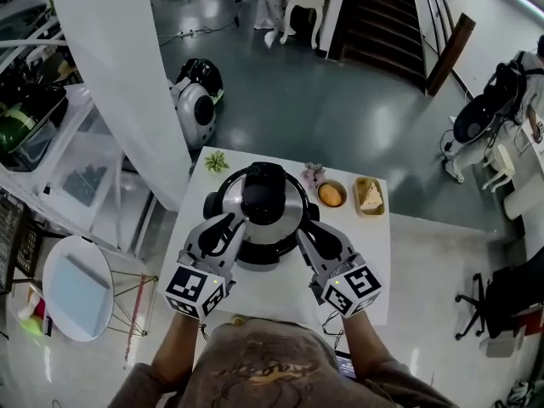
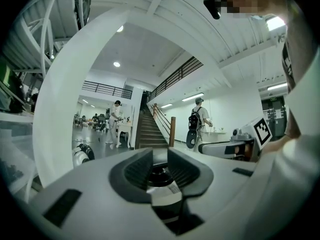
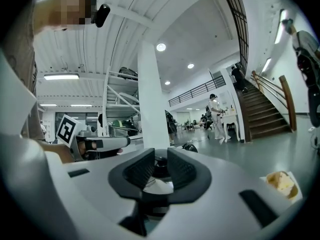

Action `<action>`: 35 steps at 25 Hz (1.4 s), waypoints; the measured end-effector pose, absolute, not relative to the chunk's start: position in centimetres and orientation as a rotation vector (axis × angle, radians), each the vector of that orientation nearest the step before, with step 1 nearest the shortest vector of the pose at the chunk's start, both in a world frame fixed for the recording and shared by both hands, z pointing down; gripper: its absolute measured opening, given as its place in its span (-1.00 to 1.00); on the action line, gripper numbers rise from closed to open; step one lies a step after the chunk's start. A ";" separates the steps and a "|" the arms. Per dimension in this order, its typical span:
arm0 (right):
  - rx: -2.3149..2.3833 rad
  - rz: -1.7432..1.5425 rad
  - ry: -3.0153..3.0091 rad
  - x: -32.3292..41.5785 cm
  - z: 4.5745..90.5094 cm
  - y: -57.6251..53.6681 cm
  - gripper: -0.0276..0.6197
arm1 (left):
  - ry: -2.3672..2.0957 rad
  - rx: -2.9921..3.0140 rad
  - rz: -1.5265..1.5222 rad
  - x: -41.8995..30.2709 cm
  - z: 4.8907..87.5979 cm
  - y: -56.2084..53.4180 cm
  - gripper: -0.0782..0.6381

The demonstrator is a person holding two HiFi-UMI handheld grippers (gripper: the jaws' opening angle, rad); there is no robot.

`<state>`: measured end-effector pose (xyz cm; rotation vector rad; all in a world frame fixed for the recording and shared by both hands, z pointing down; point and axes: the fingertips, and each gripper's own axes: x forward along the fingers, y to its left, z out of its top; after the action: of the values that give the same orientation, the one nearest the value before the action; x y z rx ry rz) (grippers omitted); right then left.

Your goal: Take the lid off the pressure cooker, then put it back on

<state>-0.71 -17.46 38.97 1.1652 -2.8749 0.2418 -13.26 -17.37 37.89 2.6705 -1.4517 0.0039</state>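
Pressure cooker sat mid-frame on white table, lid on. Bare tabletop lay toward the lower edge and right. Left gripper was at the cooker's lower-left rim and right gripper at its lower-right. Both jaws were slightly parted, pinching nothing; contact unclear.

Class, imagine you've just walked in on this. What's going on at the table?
A person stands at a white table with a hand-held gripper in each hand. The left hand-held gripper and right hand-held gripper sit on either side of a round silver pressure cooker. Both have their jaws slightly apart and clamp nothing. The cooker's black-handled lid is on the pot.
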 end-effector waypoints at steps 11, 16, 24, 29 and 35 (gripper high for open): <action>0.948 0.268 -2.899 -2.0 39.8 -19.4 -0.03 | -1.264 2.783 0.055 -12.4 38.1 -18.6 -0.10; 0.870 0.253 -2.879 -2.5 40.7 -20.5 -0.01 | -1.166 2.839 0.146 -12.2 39.0 -19.7 0.02; 0.732 0.196 -2.821 -3.9 42.2 -22.8 0.05 | -1.048 2.889 0.278 -11.8 41.0 -22.5 -0.03; 0.656 0.194 -2.798 -4.7 42.9 -24.0 0.05 | -0.935 2.919 0.349 -11.0 42.0 -23.6 -0.02; 0.558 0.167 -2.777 -6.1 43.6 -24.2 0.06 | -0.816 2.952 0.388 -10.4 42.5 -24.4 0.01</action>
<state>-6.09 -24.24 43.55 0.5583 -2.7769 0.1671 -10.42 -24.35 42.46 2.9519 -0.8156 0.3877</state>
